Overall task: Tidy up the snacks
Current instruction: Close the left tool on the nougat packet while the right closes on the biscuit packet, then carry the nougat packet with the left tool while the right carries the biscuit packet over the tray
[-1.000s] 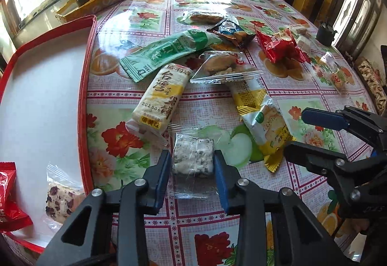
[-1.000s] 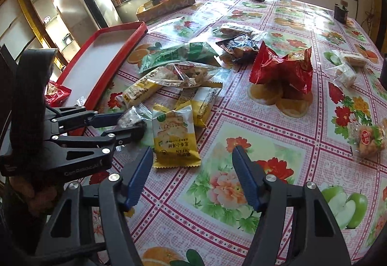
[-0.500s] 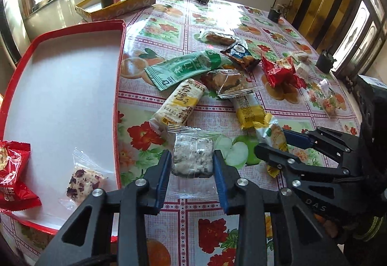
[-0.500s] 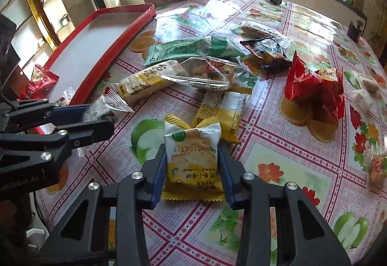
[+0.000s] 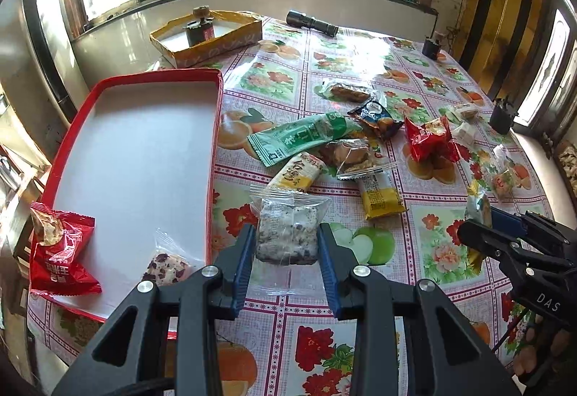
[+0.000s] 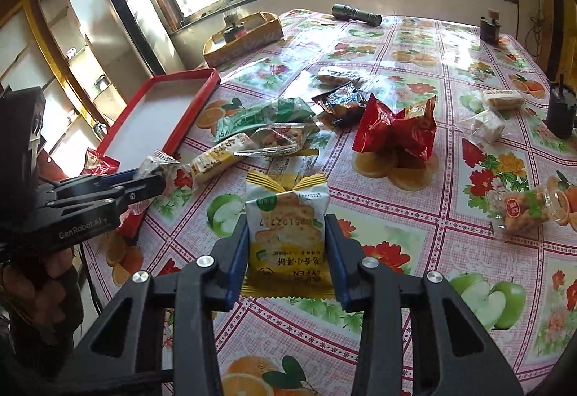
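Left wrist view shows the left hand-held gripper (image 5: 287, 252) closed on a clear-wrapped speckled snack bar (image 5: 287, 234), pinched between its two blue pads and held up over the flowery bench (image 5: 317, 302). Just to the left lies the red tray (image 5: 212, 129). A red snack packet (image 5: 59, 253) and a small clear-wrapped nut bar (image 5: 166, 266) lie in its near end. Farther out on the bench, a pile of snacks lies close together, with a long green packet (image 5: 303, 136) among them.

Right wrist view shows the right hand-held gripper (image 6: 287, 252) closed on a yellow and white cracker packet (image 6: 286, 234), squeezed between its pads and held up off the bench. Beyond it a shiny red bag (image 6: 396, 129) sits on the cloth. A black flashlight (image 6: 356, 14) lies at the far edge near the window.
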`<state>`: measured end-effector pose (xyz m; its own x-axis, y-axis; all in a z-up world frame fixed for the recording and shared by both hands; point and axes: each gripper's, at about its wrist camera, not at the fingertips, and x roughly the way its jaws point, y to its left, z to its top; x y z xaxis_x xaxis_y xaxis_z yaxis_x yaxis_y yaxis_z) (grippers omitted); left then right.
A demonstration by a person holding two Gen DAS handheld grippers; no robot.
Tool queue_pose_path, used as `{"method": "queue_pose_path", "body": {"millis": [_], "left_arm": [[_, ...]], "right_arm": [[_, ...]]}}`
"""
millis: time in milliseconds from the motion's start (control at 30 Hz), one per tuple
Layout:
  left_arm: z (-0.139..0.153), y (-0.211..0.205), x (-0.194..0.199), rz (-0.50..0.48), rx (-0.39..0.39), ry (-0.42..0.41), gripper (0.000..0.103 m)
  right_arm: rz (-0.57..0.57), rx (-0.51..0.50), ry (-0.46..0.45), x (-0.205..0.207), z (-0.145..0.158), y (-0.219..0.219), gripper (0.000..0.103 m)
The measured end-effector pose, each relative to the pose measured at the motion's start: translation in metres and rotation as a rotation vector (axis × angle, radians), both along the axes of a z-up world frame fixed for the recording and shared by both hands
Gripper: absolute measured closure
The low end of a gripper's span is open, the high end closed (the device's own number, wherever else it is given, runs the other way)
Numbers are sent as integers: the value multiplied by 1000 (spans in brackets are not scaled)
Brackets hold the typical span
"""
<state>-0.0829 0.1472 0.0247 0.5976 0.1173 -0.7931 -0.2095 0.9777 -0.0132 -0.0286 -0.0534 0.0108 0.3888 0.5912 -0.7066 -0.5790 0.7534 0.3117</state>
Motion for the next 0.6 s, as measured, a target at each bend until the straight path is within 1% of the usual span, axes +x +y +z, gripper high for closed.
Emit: {"method": "queue_pose_path", "body": {"millis": [267, 600], "left_arm": [[11, 7, -9, 36, 30, -33, 69], [18, 27, -13, 84, 33, -48, 69]], "right_arm": [[40, 29, -2, -6, 7, 15, 62], [98, 43, -16, -6, 17, 44, 62]]}}
